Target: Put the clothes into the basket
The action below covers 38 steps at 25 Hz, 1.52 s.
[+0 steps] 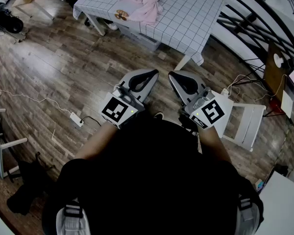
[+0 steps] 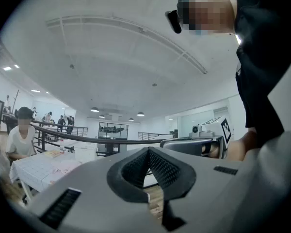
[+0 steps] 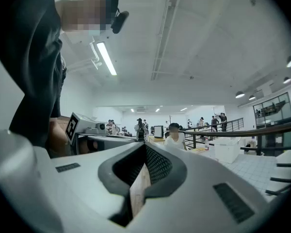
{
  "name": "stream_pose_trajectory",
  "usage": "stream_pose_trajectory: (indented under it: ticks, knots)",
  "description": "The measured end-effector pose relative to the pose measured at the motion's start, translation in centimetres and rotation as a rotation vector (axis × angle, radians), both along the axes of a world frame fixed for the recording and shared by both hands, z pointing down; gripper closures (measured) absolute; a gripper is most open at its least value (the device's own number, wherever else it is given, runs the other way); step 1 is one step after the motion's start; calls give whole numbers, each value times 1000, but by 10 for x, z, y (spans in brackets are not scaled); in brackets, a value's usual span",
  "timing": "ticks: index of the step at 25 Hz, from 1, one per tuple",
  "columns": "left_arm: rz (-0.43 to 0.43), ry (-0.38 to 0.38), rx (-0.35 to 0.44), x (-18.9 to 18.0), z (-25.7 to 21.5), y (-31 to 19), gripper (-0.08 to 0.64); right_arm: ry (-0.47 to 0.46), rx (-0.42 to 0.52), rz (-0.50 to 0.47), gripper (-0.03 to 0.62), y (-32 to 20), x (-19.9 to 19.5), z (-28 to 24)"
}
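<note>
Presently my left claw [image 1: 153, 73] and right claw [image 1: 172, 74] are both closed, empty and level. The pink clothes [image 1: 143, 3] lie on the checked table [image 1: 186, 18], well ahead, nearer the left claw.

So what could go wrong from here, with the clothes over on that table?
The corded power strip lies on the floor beside the path to the table, so a foot could catch it. Both the left gripper and the right gripper have shut jaws, so they must open before reaching the pink clothes. A small brown item beside the clothes might get dragged along.
</note>
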<state>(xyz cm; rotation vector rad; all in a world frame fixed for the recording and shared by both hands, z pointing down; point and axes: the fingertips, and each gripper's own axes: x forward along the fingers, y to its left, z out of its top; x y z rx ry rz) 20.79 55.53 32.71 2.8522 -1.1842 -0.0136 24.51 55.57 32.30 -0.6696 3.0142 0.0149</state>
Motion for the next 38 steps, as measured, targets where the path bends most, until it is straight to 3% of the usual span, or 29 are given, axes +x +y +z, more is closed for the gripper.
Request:
stream_pose_trajectory:
  ticks: [14,22,38]
  knots:
    - [-15,-27,-14,-6,-1,10,557,-11,-27,-27,575,7,-7,8]
    - [-71,-10,-42,-51,7,-10,557,-3,-31,-30,575,-15,-46,7]
    - [-2,26,-45,-173,8,-92,557,41,-63,40,575,-86,-168,9]
